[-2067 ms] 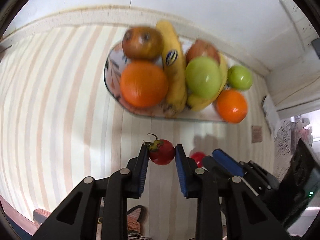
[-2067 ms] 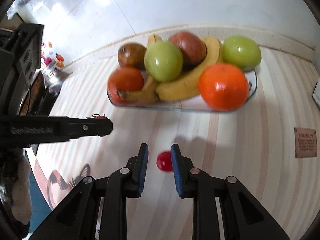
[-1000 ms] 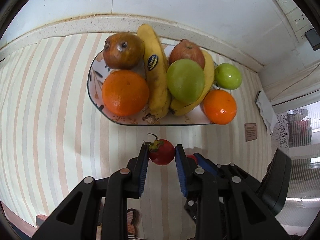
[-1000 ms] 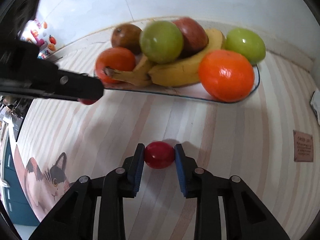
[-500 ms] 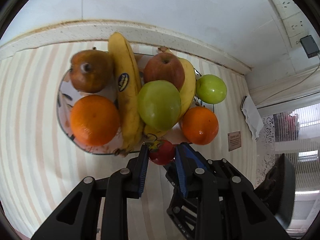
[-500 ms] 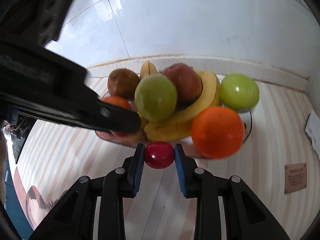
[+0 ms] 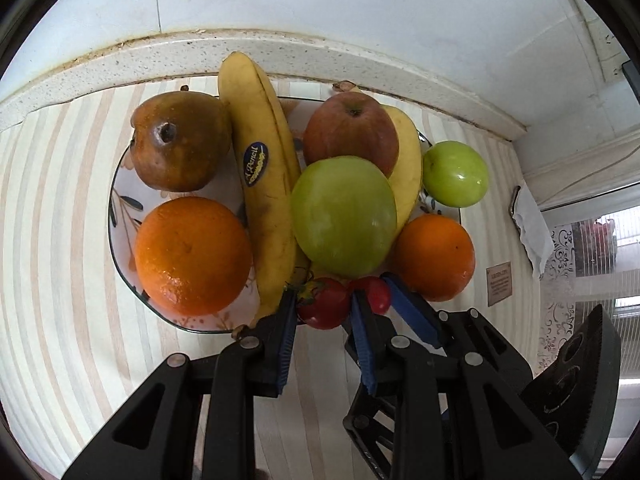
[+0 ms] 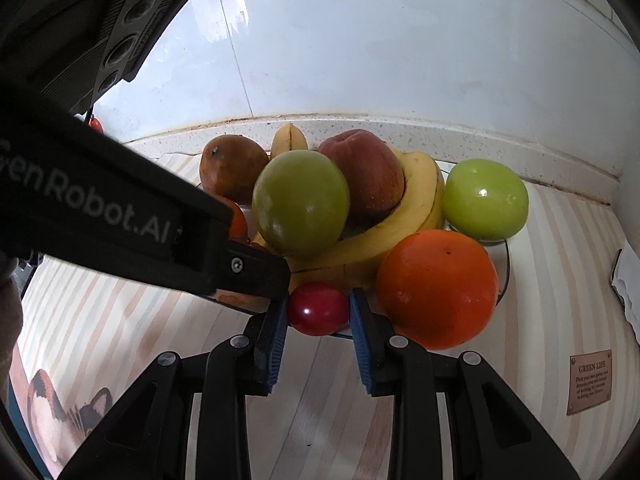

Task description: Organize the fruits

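My left gripper [image 7: 323, 307] is shut on a small red tomato with a green stem [image 7: 322, 307], held over the front rim of the patterned fruit plate [image 7: 120, 196]. My right gripper [image 8: 319, 312] is shut on a smooth red cherry tomato [image 8: 318, 308], which also shows in the left wrist view as a cherry tomato [image 7: 378, 294] just right of the first, beside the plate's front edge. The plate carries two oranges [image 7: 192, 254], bananas [image 7: 262, 184], a large green apple [image 7: 344, 216], a red apple [image 7: 350, 132], a brown pear [image 7: 180, 144] and a small green apple [image 7: 455, 173].
The plate stands on a striped tablecloth [image 7: 56, 240] against a stone ledge [image 7: 120, 60] and white tiled wall. A small brown card [image 8: 591, 382] lies on the cloth at the right. The left gripper's black body [image 8: 120, 220] crosses the right wrist view at the left.
Both grippers, each with its tomato, have moved forward to the plate's front edge; the fruit pile looms larger. The right gripper has tilted up off the cloth.
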